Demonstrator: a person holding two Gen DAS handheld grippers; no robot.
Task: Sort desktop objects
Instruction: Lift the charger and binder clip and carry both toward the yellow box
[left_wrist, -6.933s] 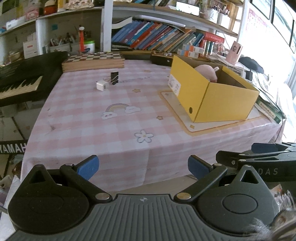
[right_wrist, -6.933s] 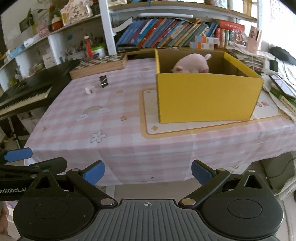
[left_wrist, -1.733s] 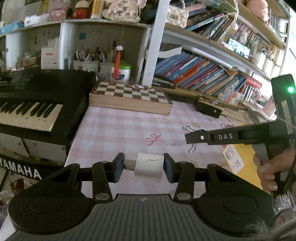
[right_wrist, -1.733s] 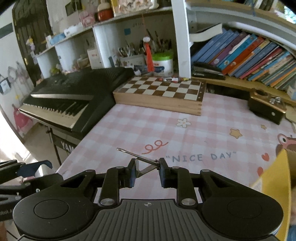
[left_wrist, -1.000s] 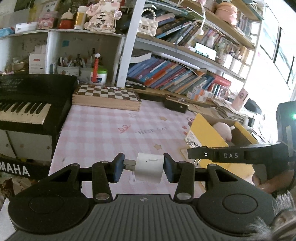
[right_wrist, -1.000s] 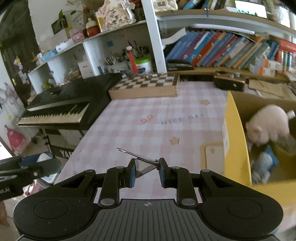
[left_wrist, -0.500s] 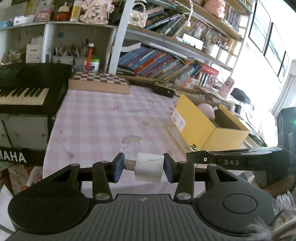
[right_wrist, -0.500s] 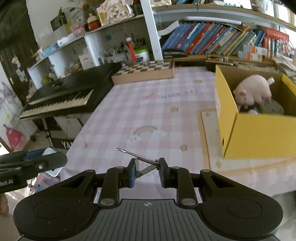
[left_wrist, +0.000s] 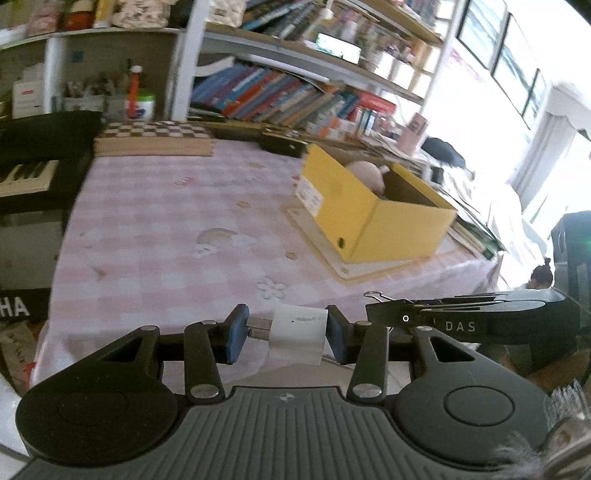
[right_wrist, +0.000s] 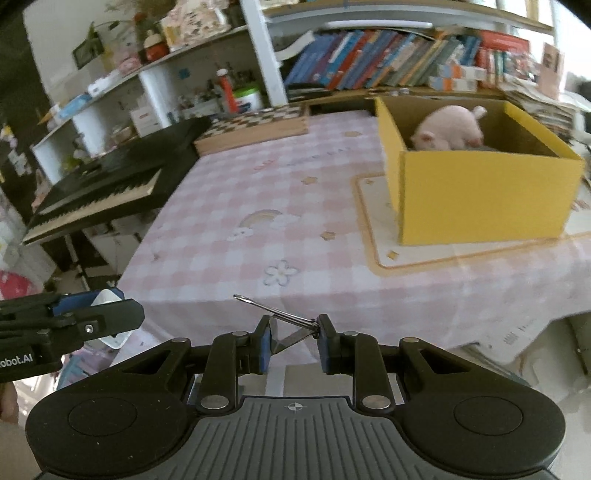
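My left gripper (left_wrist: 286, 338) is shut on a white charger plug (left_wrist: 298, 333), held in front of the table's near edge. My right gripper (right_wrist: 293, 343) is shut on a black binder clip (right_wrist: 286, 328) with its wire handle sticking up to the left. It shows from the side in the left wrist view (left_wrist: 373, 295). The yellow box (right_wrist: 480, 192) stands on a mat at the right of the pink checked tablecloth (right_wrist: 280, 206), with a pink plush pig (right_wrist: 448, 129) inside. The box also shows in the left wrist view (left_wrist: 369, 214).
A wooden chessboard box (right_wrist: 255, 127) lies at the table's far edge. A black keyboard (right_wrist: 107, 184) stands to the left of the table. Bookshelves (right_wrist: 388, 70) run behind. Papers and books (right_wrist: 543, 107) are piled to the right of the box.
Both grippers have pulled back from the table, still holding the plug and the clip. The table and yellow box look farther away and the view has tilted.
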